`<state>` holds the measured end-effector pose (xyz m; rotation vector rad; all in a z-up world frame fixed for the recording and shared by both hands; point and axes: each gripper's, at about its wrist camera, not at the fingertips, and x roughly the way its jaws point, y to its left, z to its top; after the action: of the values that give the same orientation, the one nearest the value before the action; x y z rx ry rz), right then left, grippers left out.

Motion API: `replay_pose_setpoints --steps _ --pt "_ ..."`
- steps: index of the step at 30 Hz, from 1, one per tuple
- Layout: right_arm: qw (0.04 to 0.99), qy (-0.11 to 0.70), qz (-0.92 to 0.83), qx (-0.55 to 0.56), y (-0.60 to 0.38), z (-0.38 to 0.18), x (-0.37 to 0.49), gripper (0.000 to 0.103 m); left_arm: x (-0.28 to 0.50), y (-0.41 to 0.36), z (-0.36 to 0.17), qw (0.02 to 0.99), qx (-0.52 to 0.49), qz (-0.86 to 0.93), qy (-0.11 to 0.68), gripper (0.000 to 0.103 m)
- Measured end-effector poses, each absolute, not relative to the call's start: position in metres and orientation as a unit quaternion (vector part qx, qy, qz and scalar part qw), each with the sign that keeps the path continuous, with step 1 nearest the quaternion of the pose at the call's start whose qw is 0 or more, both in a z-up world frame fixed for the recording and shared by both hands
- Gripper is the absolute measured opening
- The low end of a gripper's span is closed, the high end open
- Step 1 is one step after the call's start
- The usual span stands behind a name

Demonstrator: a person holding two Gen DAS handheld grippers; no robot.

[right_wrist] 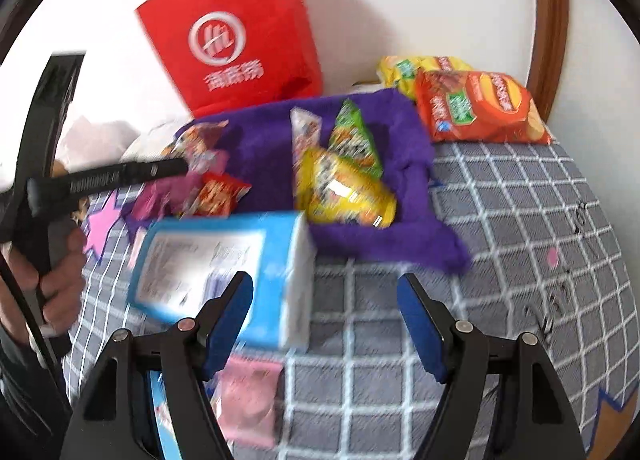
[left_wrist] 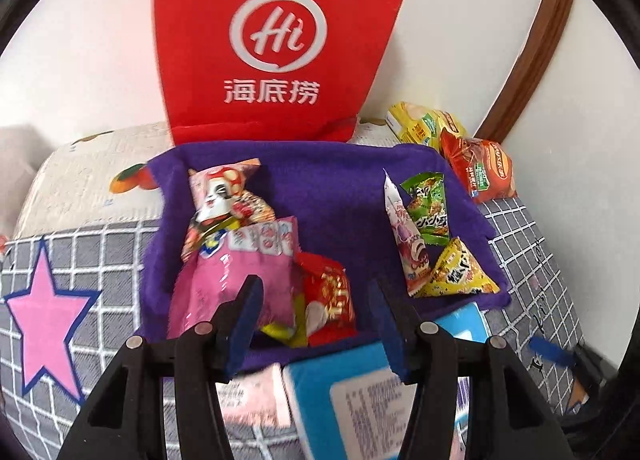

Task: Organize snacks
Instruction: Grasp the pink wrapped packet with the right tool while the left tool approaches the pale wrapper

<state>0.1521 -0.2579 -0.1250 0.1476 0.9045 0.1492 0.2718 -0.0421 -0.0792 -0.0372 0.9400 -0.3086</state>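
Note:
A purple felt tray (left_wrist: 320,180) lies on a grey checked blanket and holds several snacks. On its left are a pink bag (left_wrist: 232,284) and a panda packet (left_wrist: 224,192). On its right are a green packet (left_wrist: 428,208), a yellow packet (left_wrist: 460,272) and a white cone packet (left_wrist: 408,244). My left gripper (left_wrist: 316,312) hangs open over the tray's near edge; a red packet (left_wrist: 328,296) lies in the tray between its fingers, with the pads clear of it. My right gripper (right_wrist: 326,312) is open above the blanket, its left finger over a blue box (right_wrist: 224,268). The right wrist view is blurred.
A red paper bag (left_wrist: 276,40) stands against the wall behind the tray. A yellow chip bag (right_wrist: 408,68) and an orange chip bag (right_wrist: 480,108) lie at the back right. A small pink packet (right_wrist: 248,396) lies near the box. A hand (right_wrist: 60,272) grips the other gripper's handle at left.

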Motion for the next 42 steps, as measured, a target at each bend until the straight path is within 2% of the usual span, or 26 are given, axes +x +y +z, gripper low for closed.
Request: replay_pose_setpoints --steps 5,15,19,20,21,23,31,34,42 --pt "0.882 0.455 0.091 0.083 -0.240 -0.145 0.126 0.067 0.250 -0.028 -0.070 0.885 -0.028 -0.138 0.445 0.053" --pt "0.861 0.491 0.103 0.084 -0.212 -0.184 0.116 0.065 0.210 0.013 -0.058 0.894 -0.018 -0.110 0.433 0.055" --pt "0.871 0.476 0.101 0.070 -0.206 -0.186 0.113 0.065 0.202 0.033 -0.064 0.893 -0.026 -0.095 0.439 0.055" --pt "0.872 0.474 0.101 0.070 -0.207 -0.186 0.112 0.058 0.201 0.037 -0.068 0.892 -0.028 -0.091 0.442 0.055" --pt "0.874 0.474 0.093 0.064 -0.209 -0.186 0.112 0.043 0.199 0.040 -0.071 0.891 -0.030 -0.088 0.444 0.055" --pt "0.872 0.476 0.096 0.061 -0.214 -0.186 0.113 0.036 0.198 0.045 -0.079 0.888 -0.032 -0.083 0.451 0.055" --pt "0.887 0.456 0.055 0.054 -0.246 -0.182 0.106 0.037 0.207 0.044 -0.115 0.874 -0.034 -0.093 0.476 0.055" --pt "0.894 0.443 0.049 0.046 -0.250 -0.190 0.105 0.037 0.215 0.040 -0.129 0.868 -0.042 -0.106 0.484 0.060" --pt "0.914 0.404 0.040 0.013 -0.244 -0.195 0.101 0.040 0.231 0.023 -0.156 0.857 -0.021 -0.116 0.501 0.061"
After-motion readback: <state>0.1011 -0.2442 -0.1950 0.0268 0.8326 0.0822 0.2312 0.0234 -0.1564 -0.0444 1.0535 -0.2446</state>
